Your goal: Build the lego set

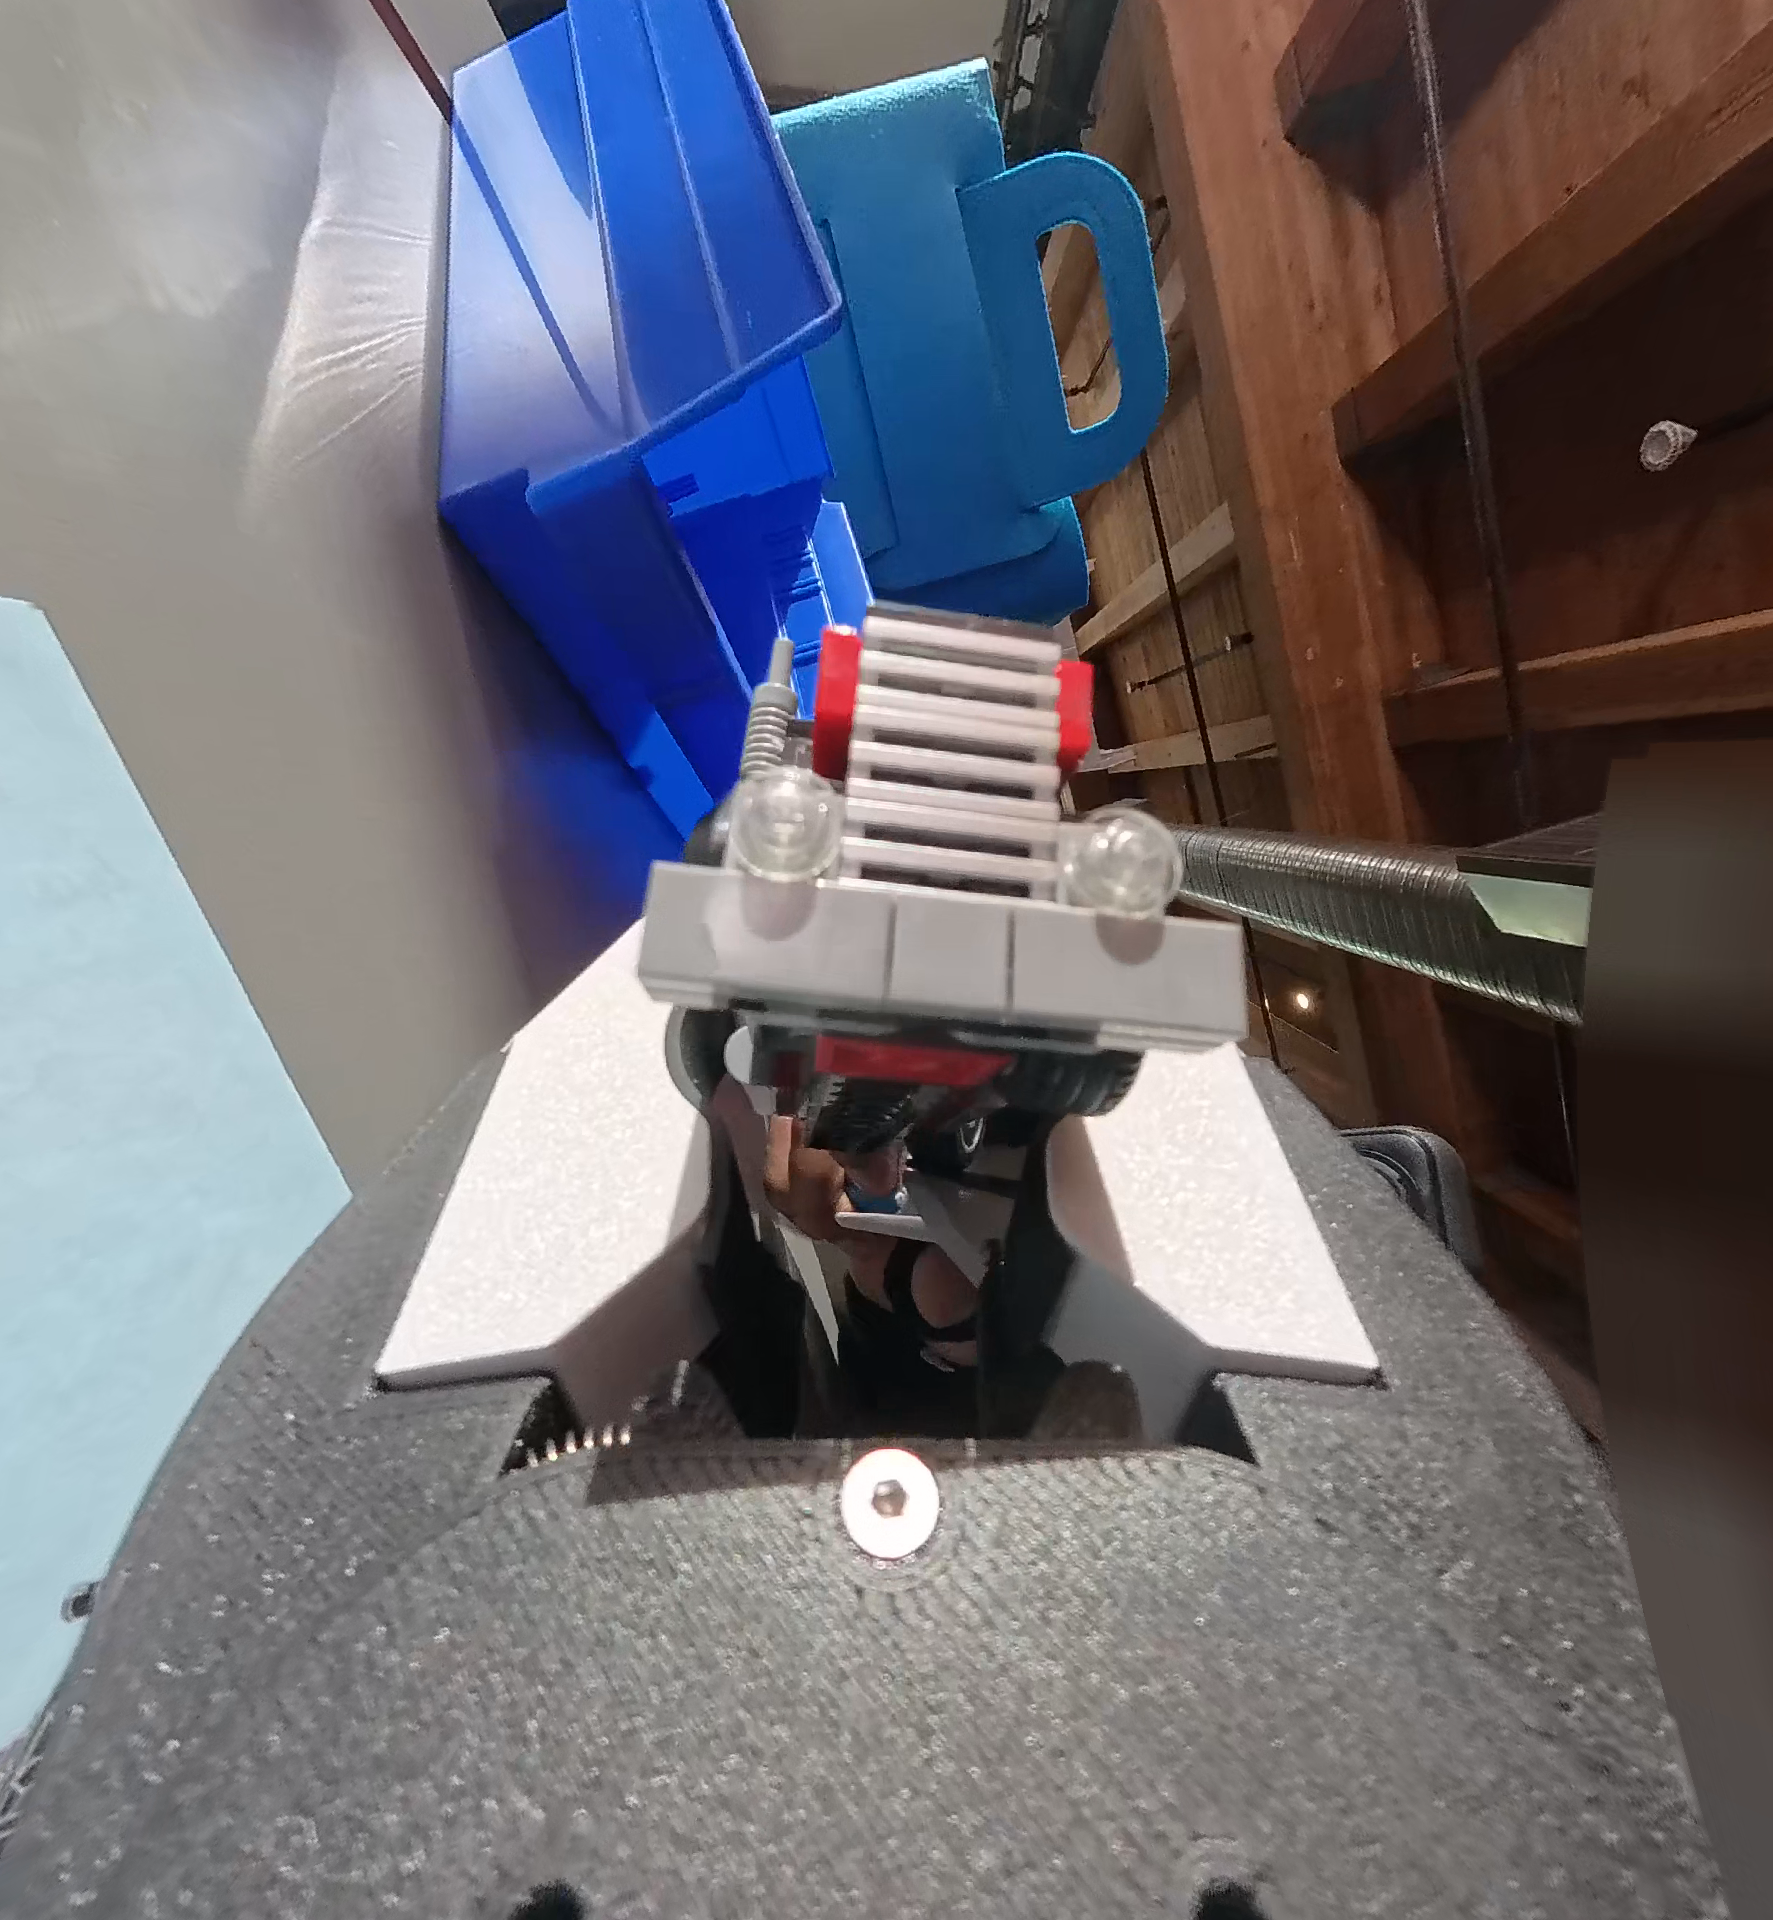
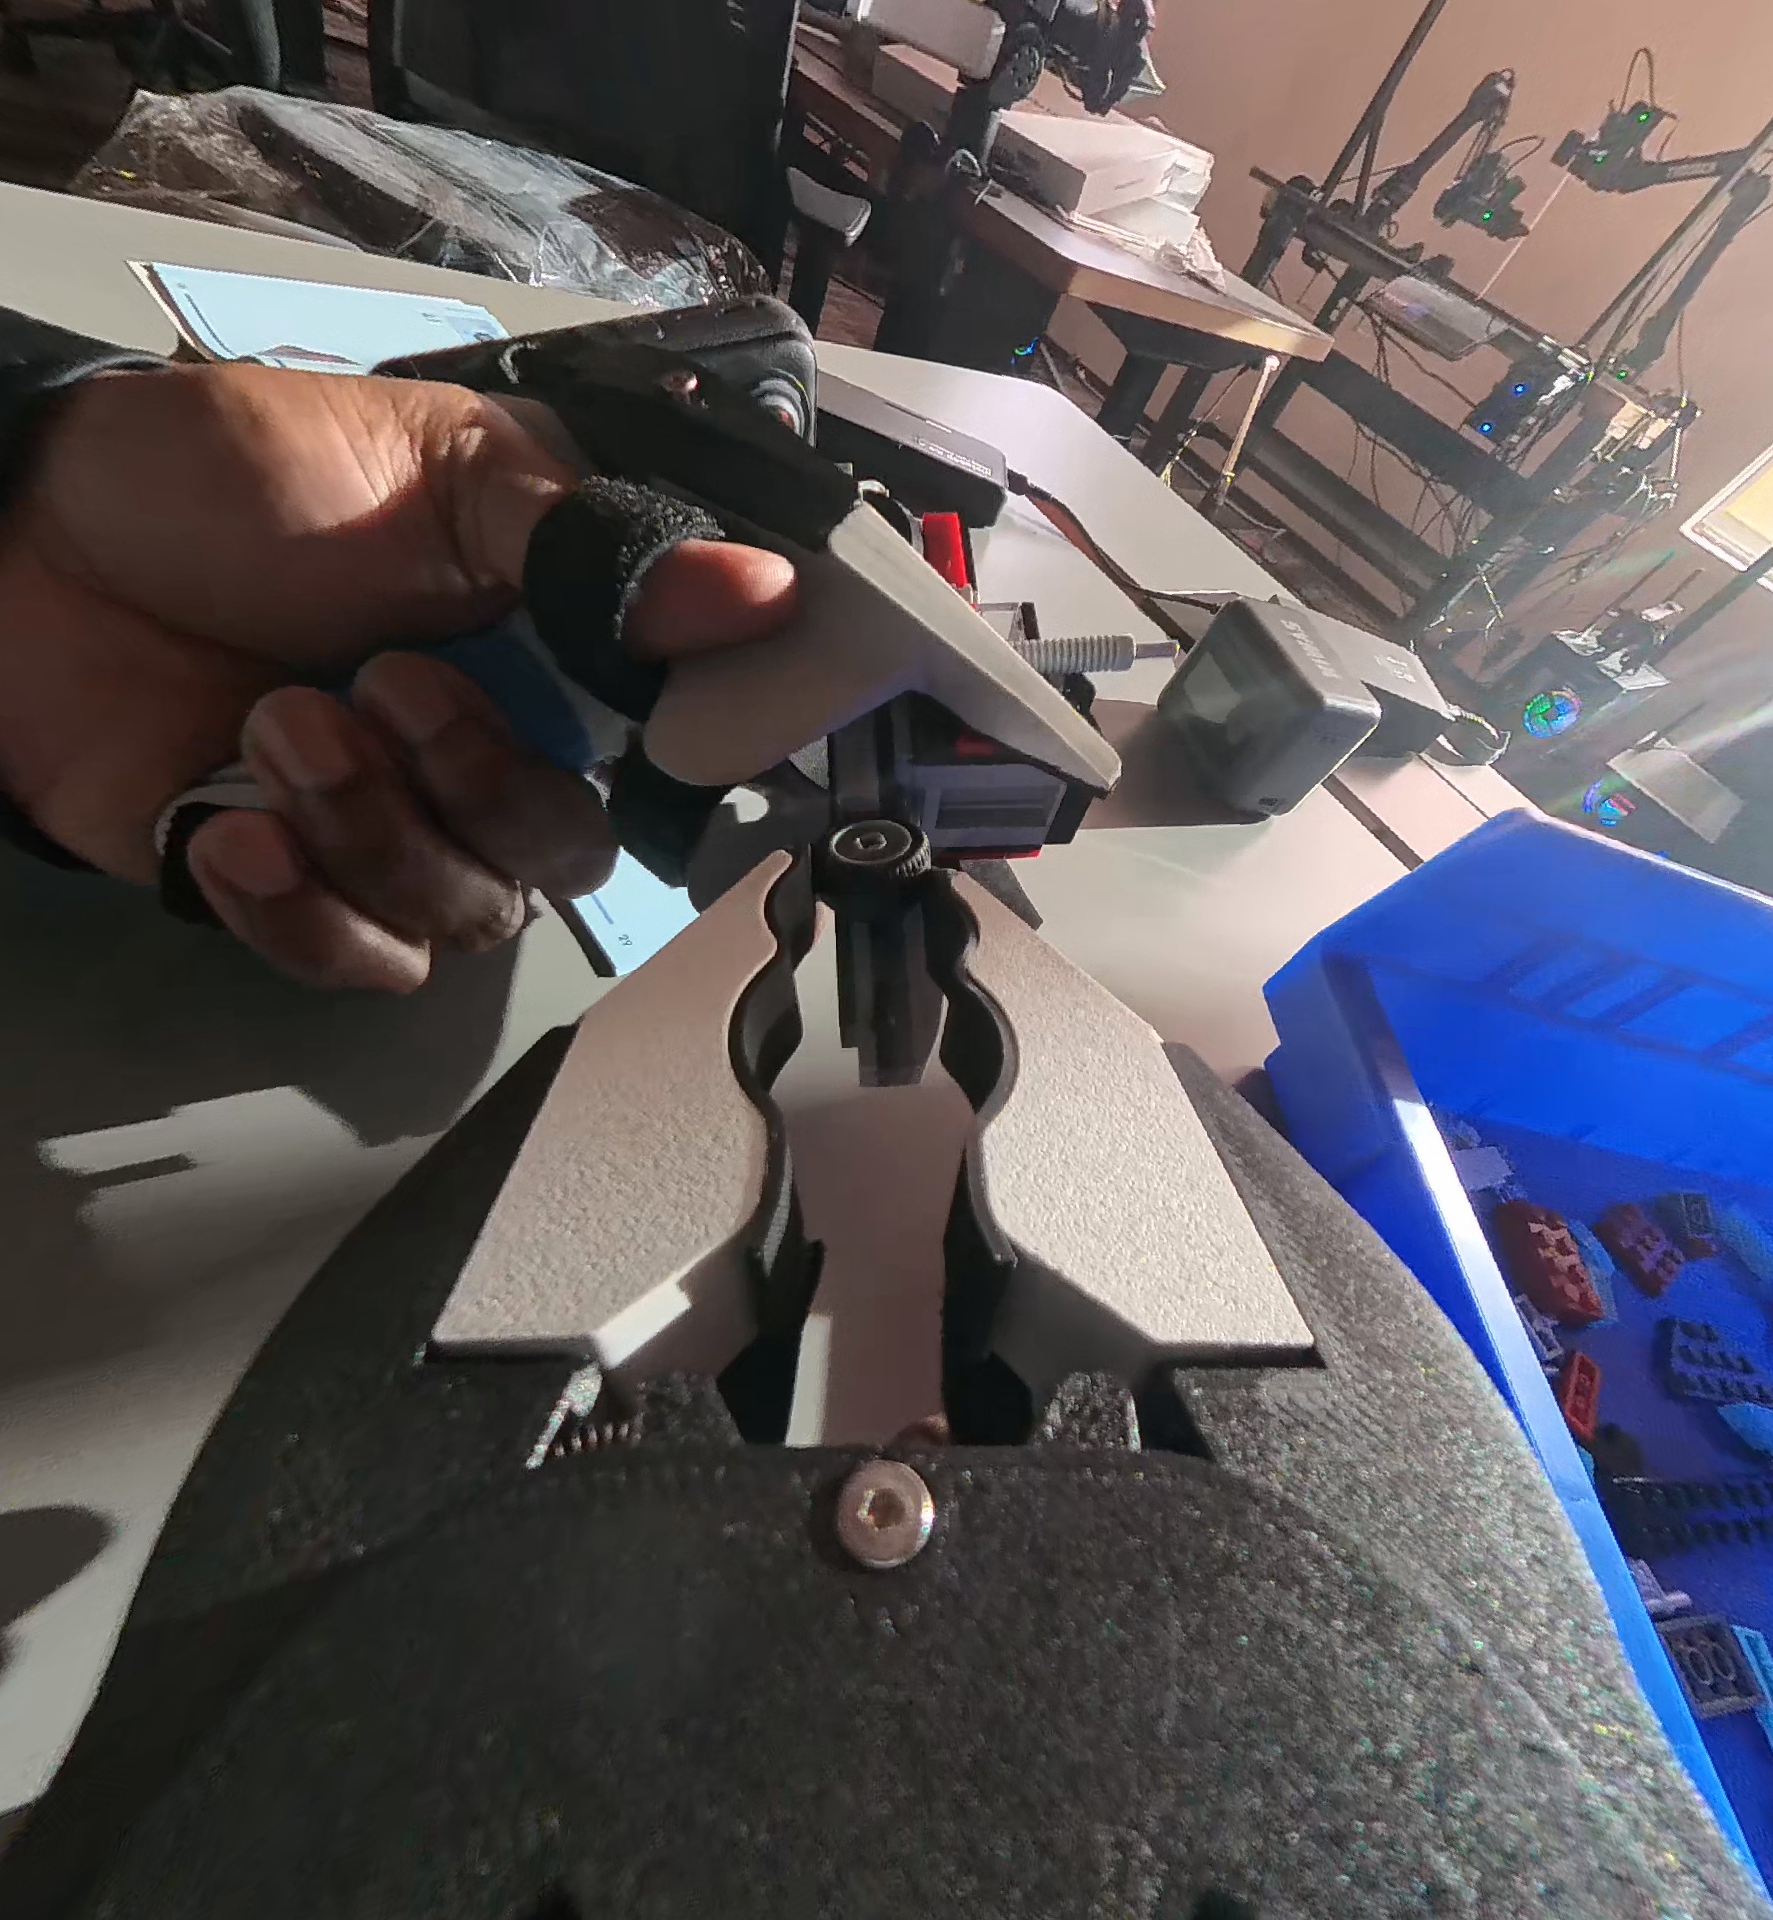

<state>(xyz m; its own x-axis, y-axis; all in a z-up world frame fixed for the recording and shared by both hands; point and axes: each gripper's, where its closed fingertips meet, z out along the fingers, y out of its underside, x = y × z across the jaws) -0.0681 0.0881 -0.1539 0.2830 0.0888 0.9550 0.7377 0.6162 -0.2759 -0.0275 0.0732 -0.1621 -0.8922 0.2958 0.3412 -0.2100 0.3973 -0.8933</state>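
A: Truck [image 1: 939, 904], grey with red trim, sits clamped in the left tongs [image 1: 913, 1049], grille and clear headlights facing the camera, lifted off the bench. A blue bin [image 1: 591, 416] lies far behind it.

B: And the right wrist view?

A: The right tongs [image 2: 877, 940] are closed on a dark long piece [image 2: 877, 1013] with a small wheel [image 2: 877, 847] at its far end, held just under the truck [image 2: 996, 800]. A hand [image 2: 290, 644] grips the left tool. On the right, the bin [image 2: 1484, 987] holds loose bricks [image 2: 1630, 1330] on the bench [image 2: 1225, 914].

B: So, which step?

A: Probably fitting that wheeled piece to the underside. The next move calls for lining it up, then pressing while the left holds firm.
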